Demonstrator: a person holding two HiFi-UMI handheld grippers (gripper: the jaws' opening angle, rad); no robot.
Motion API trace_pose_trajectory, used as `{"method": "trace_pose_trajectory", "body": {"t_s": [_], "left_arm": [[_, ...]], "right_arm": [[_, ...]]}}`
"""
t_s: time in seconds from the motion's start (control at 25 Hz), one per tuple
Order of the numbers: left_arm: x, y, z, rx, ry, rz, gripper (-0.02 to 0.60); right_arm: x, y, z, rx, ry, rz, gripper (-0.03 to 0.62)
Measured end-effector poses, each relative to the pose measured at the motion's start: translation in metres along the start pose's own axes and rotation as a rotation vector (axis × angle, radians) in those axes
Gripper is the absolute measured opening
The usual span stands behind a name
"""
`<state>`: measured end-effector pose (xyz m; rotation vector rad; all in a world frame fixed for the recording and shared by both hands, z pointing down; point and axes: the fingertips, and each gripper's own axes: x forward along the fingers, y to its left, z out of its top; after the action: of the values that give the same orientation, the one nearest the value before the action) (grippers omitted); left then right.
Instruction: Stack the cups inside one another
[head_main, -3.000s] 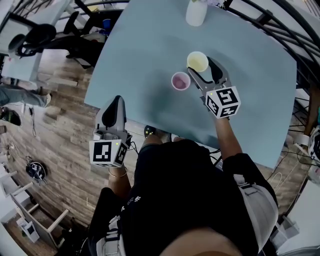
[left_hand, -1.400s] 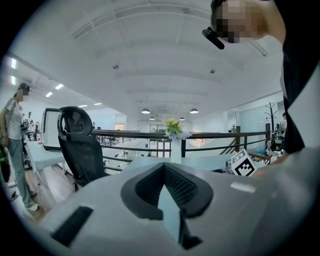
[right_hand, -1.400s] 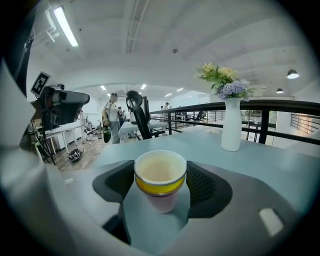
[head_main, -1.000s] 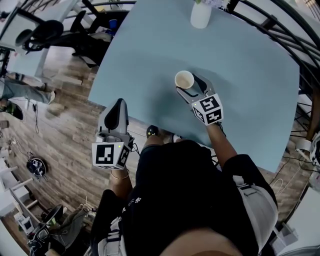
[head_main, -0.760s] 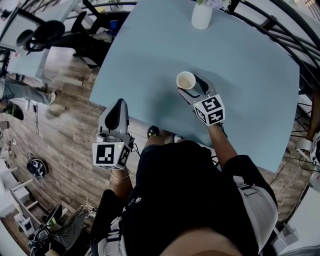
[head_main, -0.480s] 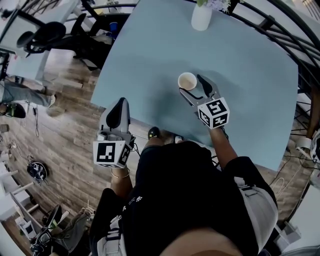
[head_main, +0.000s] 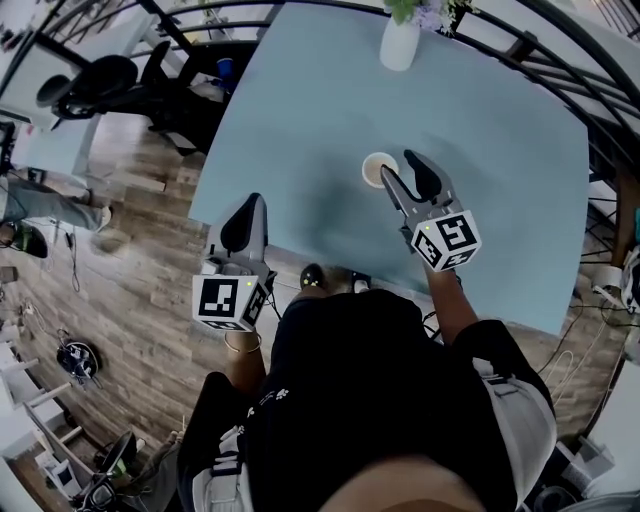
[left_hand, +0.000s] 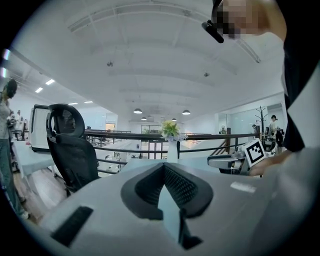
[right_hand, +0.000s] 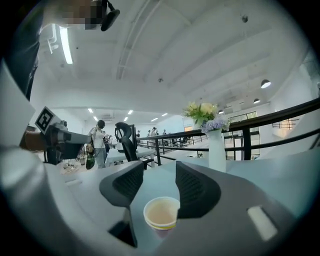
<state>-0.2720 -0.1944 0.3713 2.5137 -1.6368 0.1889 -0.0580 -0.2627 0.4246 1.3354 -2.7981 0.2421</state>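
From overhead, the pale yellow paper cup (head_main: 379, 170) stands upright on the light blue table (head_main: 300, 120), near the middle. The right gripper (head_main: 401, 168) hangs over it with its jaw tips just beside the rim. The left gripper (head_main: 250, 208) sits off at the table's near edge, well apart from the cup. A white vase of flowers (head_main: 398, 45) stands at the far edge.

Looking along the left gripper (left_hand: 164, 168), its jaws are pressed together with nothing between them. A black office chair (left_hand: 72, 150) stands beyond on the left.

Looking along the right gripper (right_hand: 159, 172), its jaws are spread and have just been closing. The yellow cup (right_hand: 161, 212) shows low in the gap, nested inside a pink cup (right_hand: 162, 232). Neither pad touches the stack.
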Motion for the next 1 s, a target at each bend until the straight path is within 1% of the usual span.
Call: {"method": "trace_pose_trajectory", "body": {"t_s": [0.08,0.16,0.24,0.28,0.36,0.56,0.8,1.0], "left_arm": [[0.001,0.002,0.004,0.008,-0.006,-0.011,-0.011],[0.002,0.005,0.006,0.006,-0.011,-0.021,-0.011],[0.003,0.007,0.006,0.003,-0.008,-0.033,-0.011],[0.003,0.008,0.006,0.003,-0.005,-0.039,-0.011],[0.004,0.01,0.007,0.003,-0.006,-0.048,-0.011],[0.007,0.014,0.007,-0.006,-0.009,-0.067,-0.011],[0.01,0.012,0.005,-0.014,-0.002,-0.096,-0.011],[0.006,0.01,0.002,-0.021,0.0,-0.103,-0.011]], "right_arm": [[-0.006,0.002,0.015,0.003,-0.054,-0.018,0.163],[-0.009,0.005,0.027,0.004,-0.089,-0.029,0.134],[-0.011,0.01,0.035,0.007,-0.112,-0.036,0.09],[-0.012,0.013,0.039,0.009,-0.12,-0.035,0.075],[-0.012,0.018,0.048,0.008,-0.131,-0.028,0.069],[-0.013,0.031,0.063,-0.014,-0.144,-0.016,0.008],[-0.017,0.045,0.072,-0.017,-0.147,-0.006,0.008],[-0.021,0.054,0.069,-0.018,-0.135,0.004,0.008]]}}
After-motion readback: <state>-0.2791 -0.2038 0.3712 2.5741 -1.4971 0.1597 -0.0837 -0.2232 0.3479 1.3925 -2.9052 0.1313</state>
